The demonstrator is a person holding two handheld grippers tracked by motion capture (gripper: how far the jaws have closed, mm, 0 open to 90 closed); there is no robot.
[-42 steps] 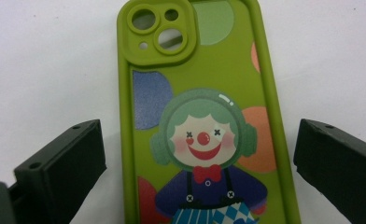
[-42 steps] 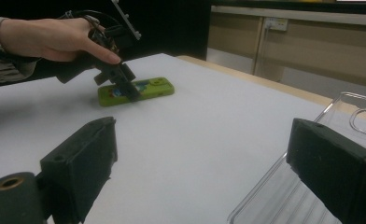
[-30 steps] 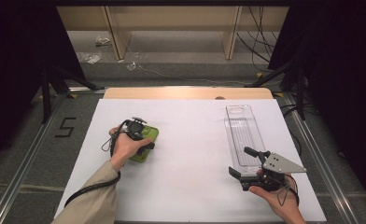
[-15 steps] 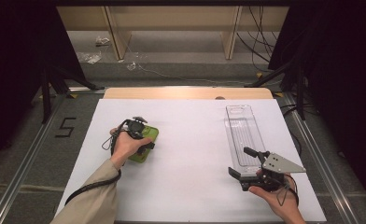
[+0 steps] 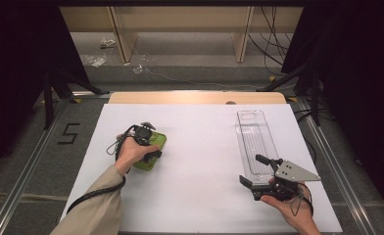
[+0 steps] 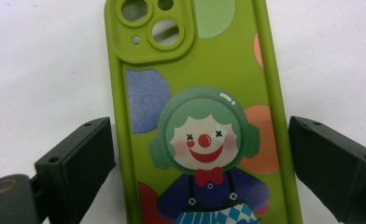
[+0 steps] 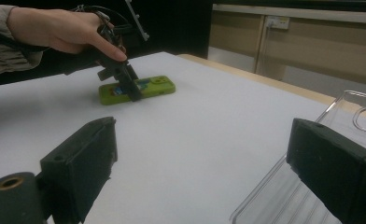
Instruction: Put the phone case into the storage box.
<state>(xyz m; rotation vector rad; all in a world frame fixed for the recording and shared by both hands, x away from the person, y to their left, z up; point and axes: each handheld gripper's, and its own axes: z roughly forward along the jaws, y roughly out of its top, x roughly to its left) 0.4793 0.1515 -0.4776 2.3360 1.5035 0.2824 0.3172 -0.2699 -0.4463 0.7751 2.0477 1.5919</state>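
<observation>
I had the left gripper (image 5: pixel 148 147) set down over the green phone case (image 5: pixel 152 150), which lay flat on the white table (image 5: pixel 200 147) towards its left edge, about midway between the near and far edges. In the left gripper view the case (image 6: pixel 200 116) lay face down with its clown picture up and its camera cut-outs pointing away from me, and my two black jaws stood one at each long side of it. They had just been closing a little, with the case between them, yet a thin strip of white still showed at each side, so the pads were apart from the case and not pressing on it. My left hand (image 5: pixel 131 152) sat on top of that gripper, its cable trailing back along the sleeve. The right gripper (image 5: pixel 259 171) I held level near the table's near right corner, its jaws wide apart with nothing between them. A clear plastic tray (image 5: pixel 254 139) lay along the right edge, its near end just beside that gripper. From the right gripper view I saw the tray (image 7: pixel 312 186) close by at the right, and the case (image 7: pixel 139 89) well apart across the table under the left gripper (image 7: pixel 120 74).
</observation>
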